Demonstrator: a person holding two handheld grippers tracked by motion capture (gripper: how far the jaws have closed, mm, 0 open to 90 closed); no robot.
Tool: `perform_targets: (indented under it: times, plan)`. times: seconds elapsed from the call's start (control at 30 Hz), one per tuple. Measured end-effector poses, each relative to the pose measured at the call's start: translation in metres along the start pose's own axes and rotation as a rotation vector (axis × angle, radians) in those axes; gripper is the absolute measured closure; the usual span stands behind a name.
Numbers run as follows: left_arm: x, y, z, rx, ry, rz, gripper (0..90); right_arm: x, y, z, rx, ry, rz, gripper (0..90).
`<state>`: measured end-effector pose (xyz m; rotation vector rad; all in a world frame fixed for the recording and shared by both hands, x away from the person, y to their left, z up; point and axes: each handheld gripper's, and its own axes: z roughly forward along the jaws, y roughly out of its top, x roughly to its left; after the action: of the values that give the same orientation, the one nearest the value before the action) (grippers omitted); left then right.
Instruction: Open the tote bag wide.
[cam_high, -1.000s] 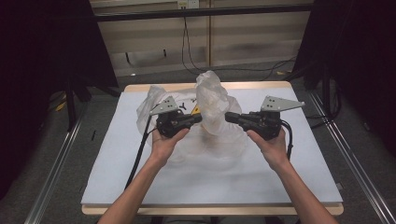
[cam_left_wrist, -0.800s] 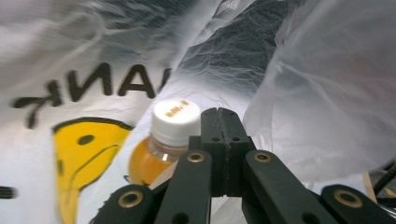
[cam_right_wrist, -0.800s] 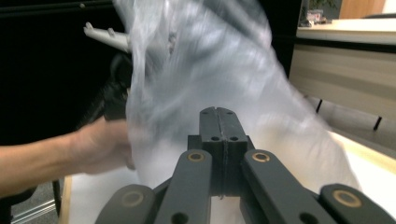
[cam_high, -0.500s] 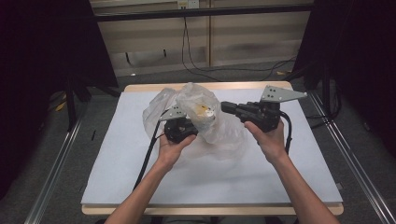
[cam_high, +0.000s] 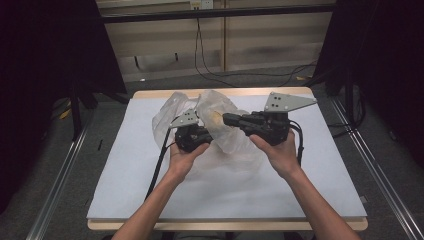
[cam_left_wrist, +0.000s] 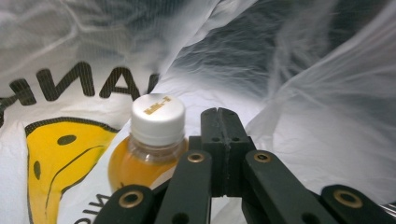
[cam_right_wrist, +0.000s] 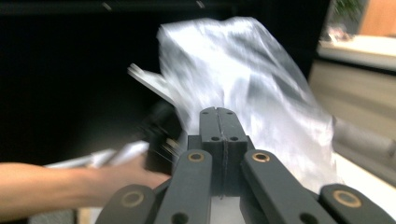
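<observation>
A thin translucent white plastic bag (cam_high: 220, 120) sits mid-table, toward the far edge; a small clear bottle of orange drink with a white cap (cam_left_wrist: 148, 140) already lies inside it; the left gripper (cam_left_wrist: 218, 122) and right gripper (cam_right_wrist: 218, 122) are both clamped on bag film, so bagging looks largely done; releasing or closing the bag probably remains.

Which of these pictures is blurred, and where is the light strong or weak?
Right gripper view: motion blur smears the plastic bag and the forearm. Left gripper view: sharp on the bottle, with bright light through the bag film. High view: table evenly lit, surroundings dark.
</observation>
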<state>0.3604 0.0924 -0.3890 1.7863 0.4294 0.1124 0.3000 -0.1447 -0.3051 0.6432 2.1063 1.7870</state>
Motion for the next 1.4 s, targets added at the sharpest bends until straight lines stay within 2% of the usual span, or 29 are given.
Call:
perform_targets:
  times: [0.03, 0.1, 0.17, 0.33, 0.4, 0.43, 0.47, 0.5, 0.6, 0.63, 0.67, 0.7, 0.73, 0.77, 0.8, 0.87, 0.93, 1.0, 1.07, 1.1, 1.13, 1.17, 1.2, 1.23, 1.27, 1.3, 1.33, 1.37, 1.4]
  plan:
    - [-0.001, 0.0, 0.0, 0.005, -0.002, 0.005, 90.0, -0.008, -0.01, 0.005, 0.036, -0.024, 0.008, 90.0]
    - [-0.002, -0.001, 0.0, 0.025, 0.0, 0.02, 90.0, -0.011, -0.014, 0.007, 0.051, -0.04, 0.016, 90.0]
    - [-0.001, -0.002, 0.0, 0.044, 0.005, 0.021, 90.0, -0.023, -0.028, 0.01, 0.077, -0.06, 0.049, 90.0]
    - [0.006, -0.01, -0.005, 0.058, 0.015, 0.01, 90.0, -0.041, -0.055, 0.005, 0.081, -0.074, 0.098, 90.0]
    - [0.011, -0.016, -0.007, 0.078, 0.03, 0.0, 90.0, -0.045, -0.065, 0.003, 0.087, -0.082, 0.114, 90.0]
    - [0.013, -0.021, -0.007, 0.084, 0.036, -0.021, 90.0, -0.048, -0.071, 0.002, 0.093, -0.085, 0.127, 90.0]
    - [0.015, -0.023, -0.008, 0.09, 0.038, -0.021, 90.0, -0.053, -0.084, 0.002, 0.118, -0.096, 0.143, 90.0]
    - [0.018, -0.027, -0.008, 0.102, 0.045, -0.031, 90.0, -0.053, -0.084, 0.002, 0.118, -0.096, 0.143, 90.0]
    - [0.026, -0.037, -0.008, 0.117, 0.022, -0.074, 90.0, -0.061, -0.108, 0.006, 0.168, -0.104, 0.167, 90.0]
    - [0.03, -0.04, -0.009, 0.14, 0.052, -0.055, 90.0, -0.065, -0.114, 0.008, 0.183, -0.108, 0.175, 90.0]
    - [0.032, -0.042, -0.01, 0.14, 0.055, -0.074, 90.0, -0.065, -0.114, 0.008, 0.183, -0.108, 0.175, 90.0]
    - [0.036, -0.046, -0.012, 0.136, 0.048, -0.086, 90.0, -0.069, -0.124, 0.009, 0.196, -0.111, 0.192, 90.0]
    - [0.038, -0.049, -0.014, 0.15, 0.065, -0.085, 90.0, -0.069, -0.124, 0.009, 0.196, -0.111, 0.192, 90.0]
    - [0.045, -0.055, -0.018, 0.183, 0.083, -0.071, 90.0, -0.073, -0.134, 0.01, 0.204, -0.109, 0.208, 90.0]
    - [0.045, -0.055, -0.018, 0.183, 0.083, -0.071, 90.0, -0.075, -0.138, 0.01, 0.21, -0.106, 0.216, 90.0]
    - [0.054, -0.064, -0.019, 0.215, 0.12, -0.123, 90.0, -0.077, -0.144, 0.012, 0.243, -0.112, 0.214, 90.0]
    - [0.058, -0.067, -0.019, 0.228, 0.124, -0.124, 90.0, -0.078, -0.147, 0.013, 0.253, -0.109, 0.215, 90.0]
    - [0.066, -0.076, -0.014, 0.319, 0.147, -0.079, 90.0, -0.08, -0.156, 0.014, 0.292, -0.11, 0.219, 90.0]
    - [0.067, -0.079, -0.013, 0.333, 0.148, -0.081, 90.0, -0.082, -0.162, 0.014, 0.322, -0.114, 0.221, 90.0]
    - [0.067, -0.082, -0.012, 0.339, 0.158, -0.103, 90.0, -0.082, -0.162, 0.014, 0.322, -0.114, 0.221, 90.0]
    - [0.072, -0.084, -0.012, 0.362, 0.159, -0.08, 90.0, -0.085, -0.168, 0.014, 0.353, -0.117, 0.225, 90.0]
    - [0.072, -0.084, -0.012, 0.362, 0.159, -0.08, 90.0, -0.085, -0.168, 0.014, 0.353, -0.117, 0.225, 90.0]
    - [0.071, -0.086, -0.011, 0.363, 0.181, -0.127, 90.0, -0.087, -0.173, 0.013, 0.392, -0.136, 0.221, 90.0]
    - [0.072, -0.088, -0.012, 0.387, 0.2, -0.126, 90.0, -0.089, -0.177, 0.013, 0.402, -0.125, 0.238, 90.0]
    - [0.069, -0.092, -0.011, 0.404, 0.226, -0.203, 90.0, -0.089, -0.179, 0.013, 0.417, -0.136, 0.238, 90.0]
    - [0.069, -0.092, -0.011, 0.404, 0.226, -0.203, 90.0, -0.089, -0.179, 0.013, 0.417, -0.136, 0.238, 90.0]
    - [0.074, -0.094, -0.011, 0.421, 0.199, -0.114, 90.0, -0.09, -0.181, 0.014, 0.445, -0.14, 0.225, 90.0]
    - [0.074, -0.095, -0.012, 0.432, 0.199, -0.107, 90.0, -0.089, -0.183, 0.015, 0.461, -0.139, 0.226, 90.0]
    - [0.082, -0.094, -0.014, 0.437, 0.17, -0.016, 90.0, -0.088, -0.182, 0.016, 0.472, -0.143, 0.215, 90.0]
